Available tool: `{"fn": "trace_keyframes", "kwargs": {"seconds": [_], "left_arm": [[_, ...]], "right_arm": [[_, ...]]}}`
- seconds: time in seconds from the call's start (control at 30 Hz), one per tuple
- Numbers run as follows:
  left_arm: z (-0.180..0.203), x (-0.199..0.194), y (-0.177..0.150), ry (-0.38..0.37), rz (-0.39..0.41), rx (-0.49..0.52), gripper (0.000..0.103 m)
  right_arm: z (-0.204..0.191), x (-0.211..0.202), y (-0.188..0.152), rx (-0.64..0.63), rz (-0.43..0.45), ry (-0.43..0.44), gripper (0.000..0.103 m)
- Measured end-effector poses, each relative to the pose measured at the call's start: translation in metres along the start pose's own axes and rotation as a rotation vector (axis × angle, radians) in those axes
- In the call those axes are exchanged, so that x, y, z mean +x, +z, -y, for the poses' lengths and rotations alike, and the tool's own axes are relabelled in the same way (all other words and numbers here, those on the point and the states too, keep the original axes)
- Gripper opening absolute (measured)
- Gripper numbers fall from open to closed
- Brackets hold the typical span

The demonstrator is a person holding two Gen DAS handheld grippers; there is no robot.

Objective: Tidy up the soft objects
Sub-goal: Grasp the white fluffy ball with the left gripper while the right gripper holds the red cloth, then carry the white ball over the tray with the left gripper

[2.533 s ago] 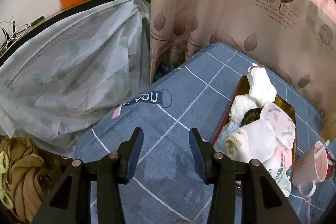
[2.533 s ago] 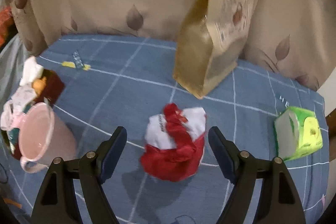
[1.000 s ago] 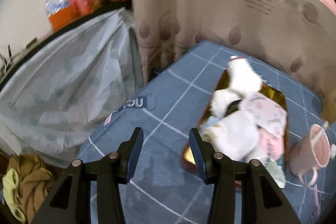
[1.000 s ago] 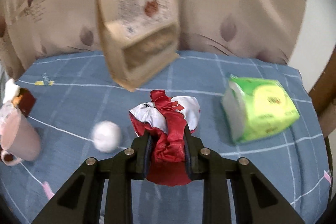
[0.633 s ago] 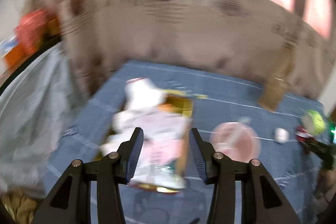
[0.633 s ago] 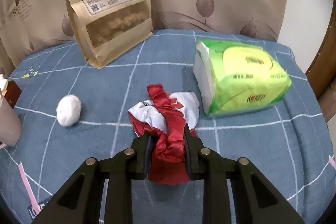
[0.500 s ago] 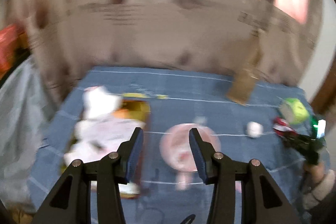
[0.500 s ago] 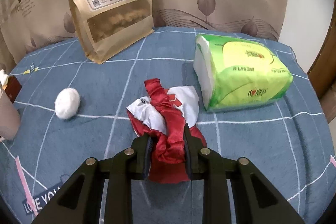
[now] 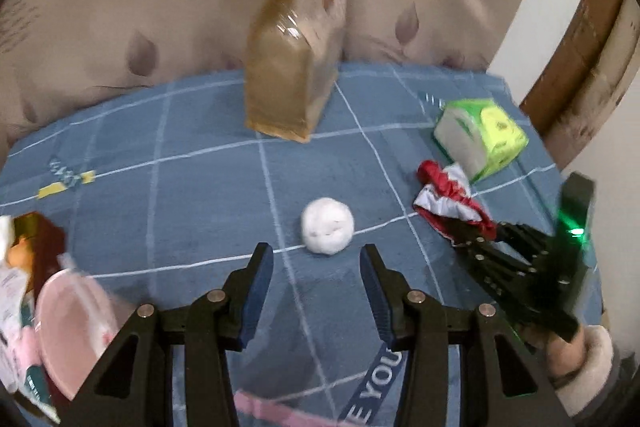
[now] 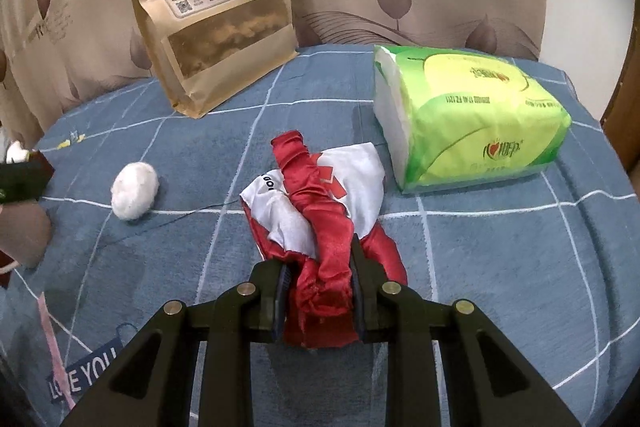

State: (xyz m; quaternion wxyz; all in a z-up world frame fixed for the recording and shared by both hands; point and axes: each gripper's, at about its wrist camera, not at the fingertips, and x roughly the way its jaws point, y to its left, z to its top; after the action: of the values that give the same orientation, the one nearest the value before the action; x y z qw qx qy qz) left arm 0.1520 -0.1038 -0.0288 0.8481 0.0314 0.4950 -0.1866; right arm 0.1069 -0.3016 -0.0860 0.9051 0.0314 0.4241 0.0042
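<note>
My right gripper (image 10: 320, 267) is shut on a red and white satin cloth (image 10: 320, 211) and holds it just above the blue checked cover; it shows too in the left wrist view (image 9: 450, 199), with the right gripper (image 9: 460, 231) at the right. A white rolled sock ball (image 9: 327, 230) lies on the cover just ahead of my left gripper (image 9: 316, 279), which is open and empty. The ball also shows in the right wrist view (image 10: 134, 190) at the left.
A brown snack bag (image 10: 212, 7) stands at the back by the curtain. A green tissue pack (image 10: 468, 119) lies right of the cloth. A pink cup (image 9: 72, 323) and a tray of soft items (image 9: 36, 239) are at the left.
My left gripper has swung right from the tray and cup to face the white sock ball. My right gripper has stayed shut on the red cloth and lifted it slightly.
</note>
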Motion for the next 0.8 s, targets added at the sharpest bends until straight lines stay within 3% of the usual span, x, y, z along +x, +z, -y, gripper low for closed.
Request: {"fn": "trace_keyframes", "kwargs": {"seconds": [0.17,0.57,0.6,0.63,0.8], "left_arm": [[0.010,0.040,0.004,0.016,-0.061,0.025,0.046],[0.012,0.090,0.021,0.049,-0.117,0.029,0.046],[0.012,0.092,0.022,0.044,-0.112,0.022,0.044],[0.012,0.092,0.023,0.041,-0.112,0.012,0.027],[0.006,0.091,0.024,0.019,-0.119,-0.017,0.022]], "right_arm": [[0.001,0.001,0.000,0.013,-0.002,0.018,0.023],[0.008,0.001,-0.001,0.053,-0.002,0.054,0.024],[0.008,0.001,-0.001,0.054,-0.002,0.055,0.024],[0.008,0.001,-0.001,0.055,-0.002,0.056,0.024],[0.008,0.001,-0.001,0.053,-0.002,0.054,0.024]]}}
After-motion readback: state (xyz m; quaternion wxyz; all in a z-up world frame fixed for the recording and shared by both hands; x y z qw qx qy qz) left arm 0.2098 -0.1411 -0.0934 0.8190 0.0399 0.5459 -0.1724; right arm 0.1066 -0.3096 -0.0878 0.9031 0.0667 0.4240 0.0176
